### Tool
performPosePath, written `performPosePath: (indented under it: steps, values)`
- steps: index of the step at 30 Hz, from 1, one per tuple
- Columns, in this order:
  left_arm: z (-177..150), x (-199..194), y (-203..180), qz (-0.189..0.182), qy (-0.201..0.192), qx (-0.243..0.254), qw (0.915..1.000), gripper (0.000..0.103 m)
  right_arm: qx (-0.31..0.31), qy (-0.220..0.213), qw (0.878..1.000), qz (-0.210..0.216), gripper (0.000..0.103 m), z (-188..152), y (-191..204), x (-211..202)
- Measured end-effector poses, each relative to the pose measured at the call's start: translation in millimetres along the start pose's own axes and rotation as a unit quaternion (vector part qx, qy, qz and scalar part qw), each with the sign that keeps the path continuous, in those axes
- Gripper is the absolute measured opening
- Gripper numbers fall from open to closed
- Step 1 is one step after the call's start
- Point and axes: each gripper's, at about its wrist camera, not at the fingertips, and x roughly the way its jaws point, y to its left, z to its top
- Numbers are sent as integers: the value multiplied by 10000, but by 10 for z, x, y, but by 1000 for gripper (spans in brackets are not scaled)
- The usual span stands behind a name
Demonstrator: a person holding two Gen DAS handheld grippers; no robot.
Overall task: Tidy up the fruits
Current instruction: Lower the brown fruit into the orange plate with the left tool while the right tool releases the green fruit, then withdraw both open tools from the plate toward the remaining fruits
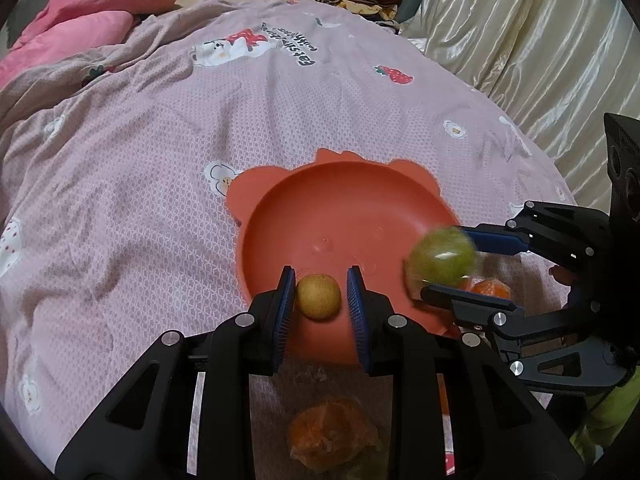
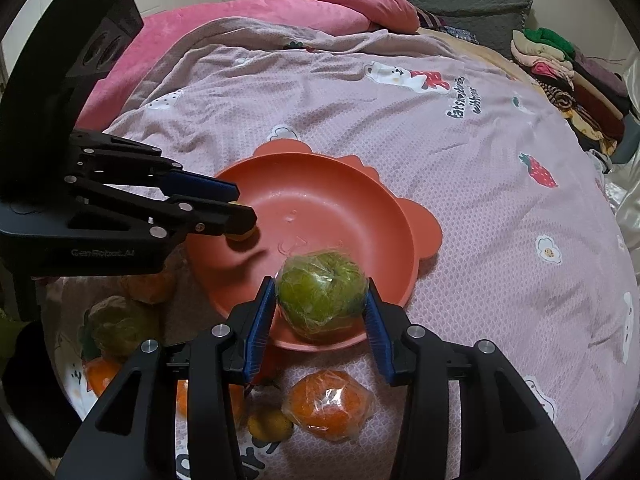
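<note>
An orange-red bowl (image 1: 280, 188) (image 2: 420, 232) with ear-shaped rim tabs lies on the pink printed bedspread. My left gripper (image 1: 321, 280) (image 2: 240, 220) is shut on a small yellow fruit (image 1: 318, 298) and holds it just over the bowl's near inner side. In the right wrist view only a sliver of that fruit (image 2: 242, 236) shows under the fingertips. My right gripper (image 2: 320, 286) (image 1: 442, 262) is shut on a green fruit wrapped in clear film (image 2: 322, 294) (image 1: 440, 256). It holds this fruit over the bowl's near rim, and the fruit looks blurred in the left wrist view.
Wrapped oranges (image 2: 328, 404) (image 1: 332, 436) (image 1: 488, 288), another wrapped green fruit (image 2: 116, 324) and a small yellow fruit (image 2: 268, 424) lie on the bedspread in front of the bowl. A pink quilt (image 2: 320, 4) is bunched at the back, with folded clothes (image 2: 568, 76) at the far right.
</note>
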Motion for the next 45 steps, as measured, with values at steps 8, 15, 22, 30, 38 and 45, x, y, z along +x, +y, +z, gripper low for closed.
performPosePath:
  steps: [8,15,22,30,38,45]
  values:
    - [-2,-35,3,-31,-20,-40,10000,19,40,-58,10000,-12,42,2,-27,-53]
    - [14,-86,25,-62,-78,-89,9999,19,145,-114,9998,-74,43,-12,-70,-84]
    - [24,-141,30,-95,-128,-105,9998,19,262,-189,9994,-105,48,-11,-129,-143]
    - [45,-232,53,-84,-227,-164,9996,27,323,-265,9990,-130,55,-11,-145,-219]
    - [49,-370,68,-21,-388,-223,9990,41,488,-398,9979,-173,68,-24,-208,-326]
    - [39,-535,89,65,-585,-278,9979,52,578,-541,9966,-206,76,-46,-204,-438]
